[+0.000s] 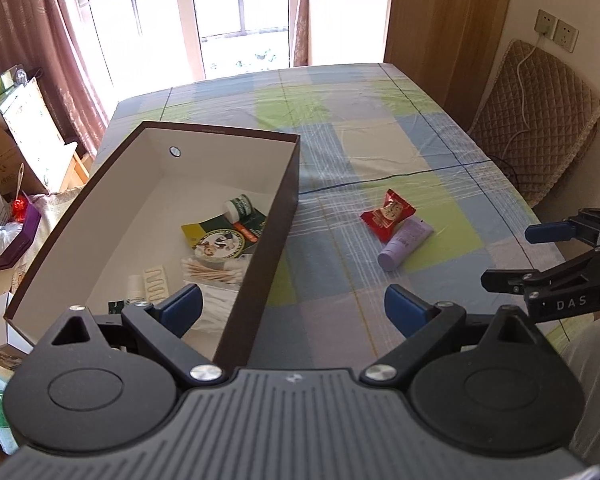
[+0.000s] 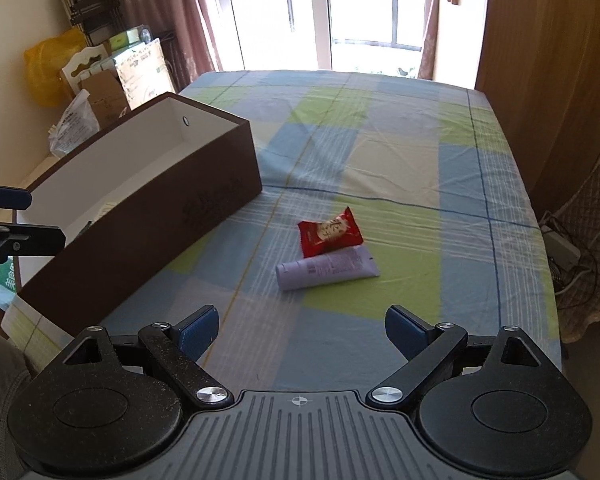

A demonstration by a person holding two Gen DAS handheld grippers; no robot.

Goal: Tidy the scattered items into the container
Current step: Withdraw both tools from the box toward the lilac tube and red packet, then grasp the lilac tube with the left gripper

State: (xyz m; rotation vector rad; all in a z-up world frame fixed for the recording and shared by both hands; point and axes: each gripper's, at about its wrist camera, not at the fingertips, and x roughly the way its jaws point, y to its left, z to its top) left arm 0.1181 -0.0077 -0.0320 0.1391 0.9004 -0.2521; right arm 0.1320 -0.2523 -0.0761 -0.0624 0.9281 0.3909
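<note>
A brown box (image 1: 260, 248) (image 2: 160, 200) with a white inside stands on the table's left. It holds a green pouch (image 1: 220, 240), a small green-and-white jar (image 1: 240, 208), cotton swabs (image 1: 212, 270) and other small items. On the cloth to its right lie a red snack packet (image 1: 387, 216) (image 2: 330, 232) and a lilac tube (image 1: 404, 245) (image 2: 326, 269), touching each other. My left gripper (image 1: 294, 314) hovers open over the box's near right wall, empty. My right gripper (image 2: 302, 334) is open and empty, short of the tube. It also shows at the left wrist view's right edge (image 1: 528, 252).
The table (image 2: 400, 160) wears a checked blue, green and cream cloth under clear plastic. A padded chair (image 1: 536, 120) stands at its right side beside a wooden cabinet (image 1: 440, 20). Cardboard boxes and bags (image 2: 100, 80) crowd the floor on the left. A window lies beyond the far edge.
</note>
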